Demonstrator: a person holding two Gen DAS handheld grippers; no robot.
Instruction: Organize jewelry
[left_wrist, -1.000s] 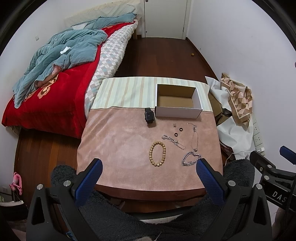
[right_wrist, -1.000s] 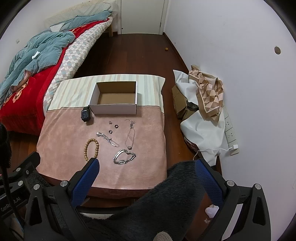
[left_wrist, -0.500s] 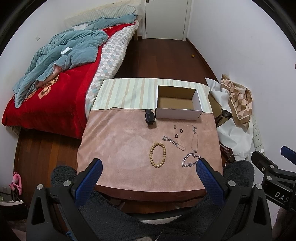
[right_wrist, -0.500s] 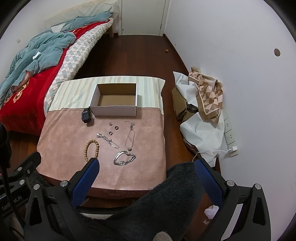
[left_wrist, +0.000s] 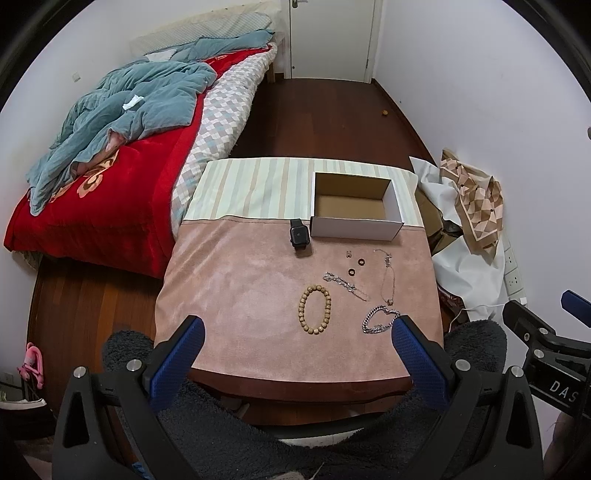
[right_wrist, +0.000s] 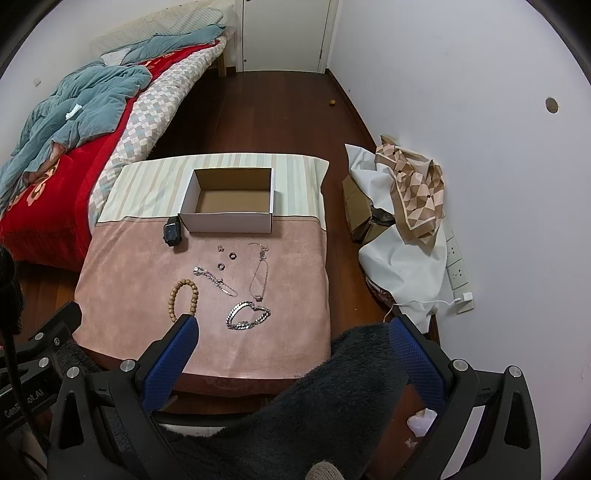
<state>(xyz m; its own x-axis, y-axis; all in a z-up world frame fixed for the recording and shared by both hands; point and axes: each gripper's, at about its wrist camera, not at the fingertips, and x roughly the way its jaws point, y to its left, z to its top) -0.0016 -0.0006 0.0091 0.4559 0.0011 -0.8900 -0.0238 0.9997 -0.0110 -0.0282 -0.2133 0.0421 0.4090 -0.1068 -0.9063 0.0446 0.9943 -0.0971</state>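
A: Left wrist view?
B: The left gripper (left_wrist: 295, 334) is spread wide, holding nothing, above the table's (left_wrist: 229, 295) near edge. A bead bracelet (left_wrist: 314, 309) and chain (left_wrist: 380, 319) lie near it; the watch (left_wrist: 299, 235) sits just beside the empty box (left_wrist: 354, 229).

A: Right wrist view?
B: The right gripper (right_wrist: 291, 328) gapes empty too. The chain (right_wrist: 247, 314) lies between its fingers in view, the necklace (right_wrist: 260, 271) beyond, and the rings (right_wrist: 226, 260) are closer to the box (right_wrist: 229, 221).
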